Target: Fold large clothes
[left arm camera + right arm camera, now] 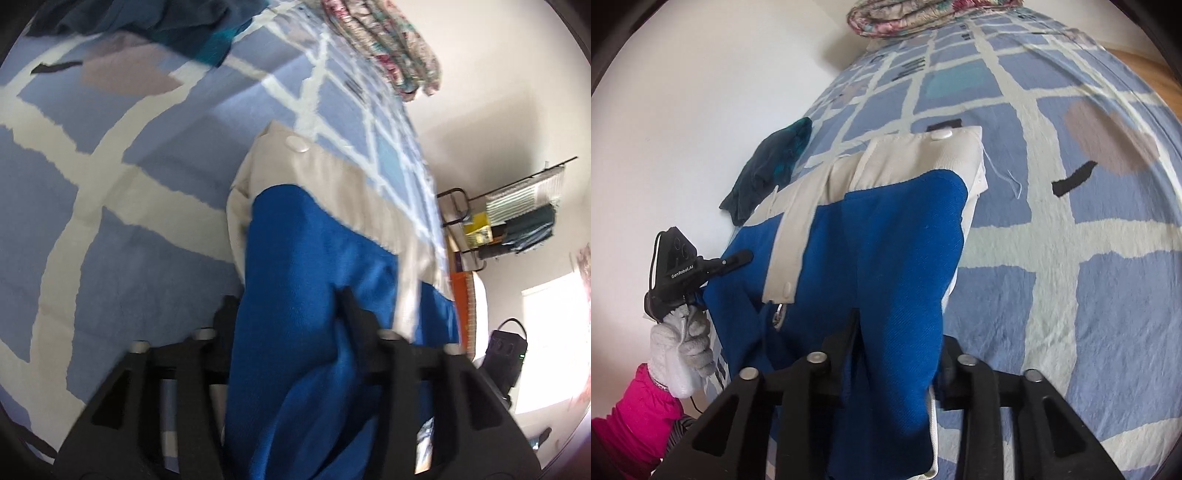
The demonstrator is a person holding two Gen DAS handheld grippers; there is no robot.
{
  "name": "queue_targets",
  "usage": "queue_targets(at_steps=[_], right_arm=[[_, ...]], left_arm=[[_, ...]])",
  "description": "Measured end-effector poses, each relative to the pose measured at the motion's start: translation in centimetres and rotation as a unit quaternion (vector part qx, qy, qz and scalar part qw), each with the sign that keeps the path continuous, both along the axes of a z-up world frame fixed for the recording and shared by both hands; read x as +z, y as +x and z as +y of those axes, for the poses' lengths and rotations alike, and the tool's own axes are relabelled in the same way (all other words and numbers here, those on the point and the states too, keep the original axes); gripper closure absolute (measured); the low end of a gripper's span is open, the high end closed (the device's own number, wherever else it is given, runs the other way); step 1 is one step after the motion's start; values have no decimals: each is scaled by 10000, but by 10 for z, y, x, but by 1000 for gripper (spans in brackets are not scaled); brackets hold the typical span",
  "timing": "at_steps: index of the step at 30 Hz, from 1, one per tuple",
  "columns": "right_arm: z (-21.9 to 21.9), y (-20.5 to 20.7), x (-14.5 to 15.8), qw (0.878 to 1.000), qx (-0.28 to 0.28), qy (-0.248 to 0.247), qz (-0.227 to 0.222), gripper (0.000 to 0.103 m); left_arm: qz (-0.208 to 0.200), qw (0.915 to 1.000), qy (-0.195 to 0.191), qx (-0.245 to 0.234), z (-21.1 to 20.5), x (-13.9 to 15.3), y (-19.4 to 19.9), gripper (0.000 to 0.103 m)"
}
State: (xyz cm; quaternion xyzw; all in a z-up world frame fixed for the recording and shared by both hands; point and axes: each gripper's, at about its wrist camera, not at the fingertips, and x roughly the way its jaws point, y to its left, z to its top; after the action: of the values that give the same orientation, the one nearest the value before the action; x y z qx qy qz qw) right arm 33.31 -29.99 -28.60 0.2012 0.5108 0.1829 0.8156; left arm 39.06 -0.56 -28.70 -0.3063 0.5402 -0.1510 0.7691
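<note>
Blue-and-cream garment point(871, 236), bunched between both grippers and pinched by left gripper point(288, 306) and right gripper point(897, 332) alike, stretches its long axis toward twelve o'clock across the bed point(1089, 295), waistband farthest away, each hand holding a near corner.

Royal-blue garment point(886, 236) with cream waistband point(916, 155); blue-and-white checked bedspread point(1071, 258); pink sleeve point(635, 417).
</note>
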Motion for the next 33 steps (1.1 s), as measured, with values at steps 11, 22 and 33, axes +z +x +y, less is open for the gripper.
queue_targets(at_steps=[11,22,33], right_arm=[[33,-12,43,9944,157,-924,-494,80],[67,-30,96,9852,325,-1276,-1097,81],[98,-15,114,9852,372,-1071,-1283,82]], left_arm=[[-578,9981,160,-111,-16,39,-9,77],[-982,9944,131,-374,-3,82,-21,80],[-1328,9905,216,-277,34,114,-15,81]])
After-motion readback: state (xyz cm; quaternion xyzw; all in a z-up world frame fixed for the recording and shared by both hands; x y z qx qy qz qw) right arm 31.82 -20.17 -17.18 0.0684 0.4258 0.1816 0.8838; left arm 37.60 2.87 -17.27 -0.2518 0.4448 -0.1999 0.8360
